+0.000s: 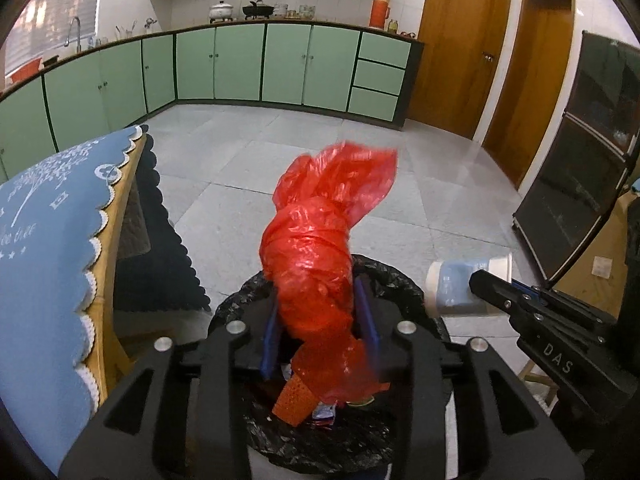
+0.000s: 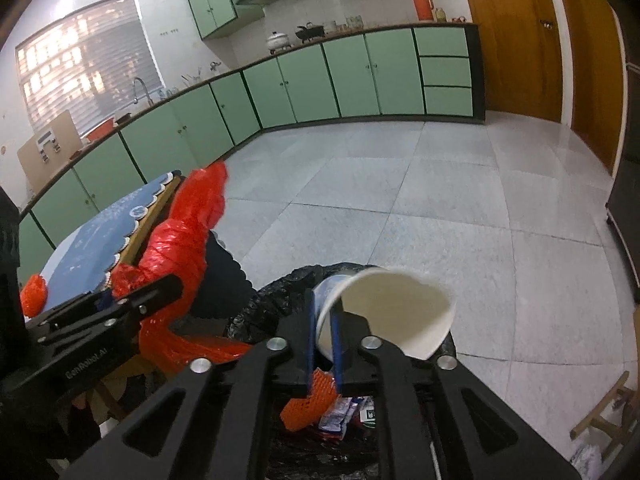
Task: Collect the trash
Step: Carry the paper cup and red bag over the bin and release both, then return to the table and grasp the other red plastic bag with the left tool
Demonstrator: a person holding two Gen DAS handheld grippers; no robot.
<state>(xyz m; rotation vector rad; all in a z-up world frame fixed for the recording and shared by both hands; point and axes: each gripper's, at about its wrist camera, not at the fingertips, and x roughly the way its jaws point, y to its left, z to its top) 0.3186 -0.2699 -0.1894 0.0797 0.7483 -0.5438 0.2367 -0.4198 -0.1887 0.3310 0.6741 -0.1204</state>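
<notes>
A twisted red plastic bag (image 1: 312, 248) sticks up between the blue pads (image 1: 269, 340) of my left gripper (image 1: 318, 320), right over the black-lined trash bin (image 1: 400, 284). The pads stand at the bag's sides without squeezing it, and its top is blurred. My right gripper (image 2: 323, 332) hovers over the same bin (image 2: 280, 300). The wall of a white paper cup (image 2: 396, 312) lies in the narrow gap between its parted pads, with the cup's mouth tilted to the right. An orange foam net (image 2: 308, 404) and wrappers lie inside the bin.
A table with a blue scalloped cloth (image 1: 44, 248) stands close on the left of the bin. Green kitchen cabinets (image 1: 240, 68) run along the far wall, with wooden doors (image 1: 460, 48) to their right. A dark glass cabinet (image 1: 580, 160) stands at the right. Grey floor tiles lie beyond the bin.
</notes>
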